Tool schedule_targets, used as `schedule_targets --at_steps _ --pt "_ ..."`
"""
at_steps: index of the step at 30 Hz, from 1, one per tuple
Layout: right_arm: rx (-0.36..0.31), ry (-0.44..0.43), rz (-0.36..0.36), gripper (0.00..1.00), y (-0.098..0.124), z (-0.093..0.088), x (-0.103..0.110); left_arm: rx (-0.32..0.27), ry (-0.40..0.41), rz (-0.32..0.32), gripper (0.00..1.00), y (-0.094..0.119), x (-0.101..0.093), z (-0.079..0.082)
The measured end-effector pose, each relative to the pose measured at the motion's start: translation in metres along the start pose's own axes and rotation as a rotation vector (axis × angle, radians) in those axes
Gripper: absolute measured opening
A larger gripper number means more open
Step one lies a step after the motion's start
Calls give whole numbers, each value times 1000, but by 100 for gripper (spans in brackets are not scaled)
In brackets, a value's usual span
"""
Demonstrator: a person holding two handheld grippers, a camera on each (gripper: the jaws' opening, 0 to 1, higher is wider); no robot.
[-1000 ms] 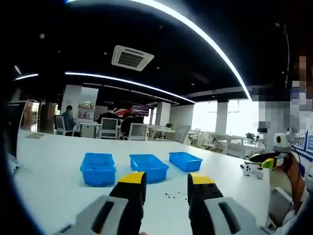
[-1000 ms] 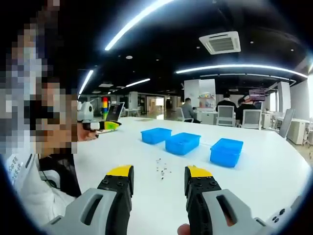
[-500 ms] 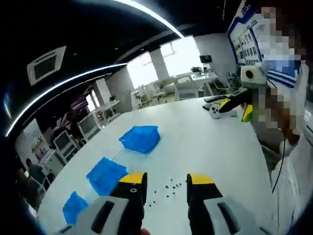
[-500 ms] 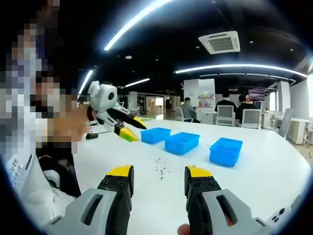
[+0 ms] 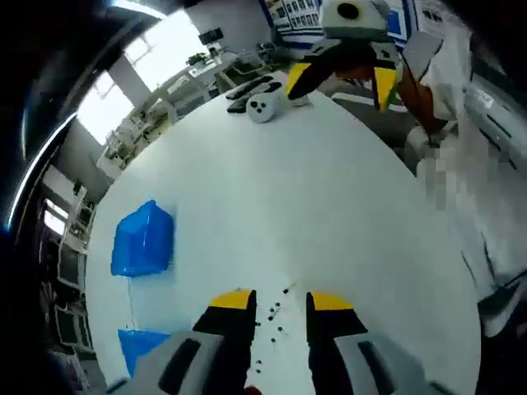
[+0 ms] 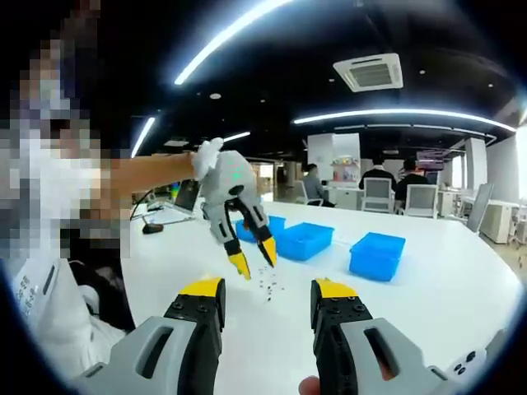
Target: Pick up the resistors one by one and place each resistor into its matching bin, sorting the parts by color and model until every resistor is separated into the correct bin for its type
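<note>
— Hovering my left gripper (image 6: 251, 263) over the scattered resistors (image 6: 270, 288) right now; in the right gripper view it hangs tips-down, just above the little dark pile on the white table (image 6: 428, 304). What do you want to know?

— How wide is it, and is anything in it?

— Its jaws stand apart with a clear gap, and I see nothing between the yellow tips. In the left gripper view the same jaws rise from the bottom edge, and the resistors (image 5: 276, 317) lie in and just ahead of that gap, so the parts are straight below and slightly forward of the tool.

— And your other hand?

— My right gripper (image 6: 265, 306) is parted too, holding nothing, held low and level with the pile ahead of it. I'd judge the left one much the nearer, so that is the arm to pick with.

— Which way do the parts lie?

— Too small for me to tell any one resistor's long axis, colour or model. The scatter as a whole runs roughly along the line of my left jaws.

— Where do they go?

— Three blue bins stand in a row beyond the pile: the near bin (image 6: 259, 226) partly behind my left gripper, the middle bin (image 6: 306, 240), the far bin (image 6: 377, 255). From the left gripper view, one bin (image 5: 142, 239) sits well off to the left of the jaws. So I expect a short drop straight down, then a carry across.
</note>
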State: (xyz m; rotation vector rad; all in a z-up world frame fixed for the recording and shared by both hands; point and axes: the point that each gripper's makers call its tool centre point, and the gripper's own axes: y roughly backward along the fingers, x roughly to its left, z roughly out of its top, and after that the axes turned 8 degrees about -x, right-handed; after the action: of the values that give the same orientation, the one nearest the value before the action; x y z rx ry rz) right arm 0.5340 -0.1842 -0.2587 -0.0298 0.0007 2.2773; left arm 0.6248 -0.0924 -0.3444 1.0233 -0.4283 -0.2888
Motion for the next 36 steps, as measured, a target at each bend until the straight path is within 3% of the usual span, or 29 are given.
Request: schedule_targets --at_steps 2,4,8,12,17,26,28,29,33,36 --pt "-1 2 1 43 0 1 0 10 46 -48 25 -9 0 0" --pt "0 6 1 43 0 1 1 38 42 -102 23 -17 -3 -2" --pt "1 6 -4 43 1 0 -1 133 0 -157 22 -31 -1 -13" --pt "-2 6 -5 43 2 1 -1 155 25 -194 20 -42 0 -17" --pt "0 2 -1 43 0 -1 0 178 21 -211 18 -51 4 -20" --pt "19 18 -11 43 -2 -5 1 197 96 -225 11 -50 8 -21" --pt "17 14 -4 43 -2 -5 2 207 166 -243 5 -48 0 -22" --pt "16 17 -3 43 -2 -4 3 203 141 -246 5 -47 3 -22" --pt "12 19 0 43 -3 -2 4 194 184 -230 4 -45 3 -21" --pt "12 22 4 43 -3 -1 5 198 171 -211 4 -45 1 -21"
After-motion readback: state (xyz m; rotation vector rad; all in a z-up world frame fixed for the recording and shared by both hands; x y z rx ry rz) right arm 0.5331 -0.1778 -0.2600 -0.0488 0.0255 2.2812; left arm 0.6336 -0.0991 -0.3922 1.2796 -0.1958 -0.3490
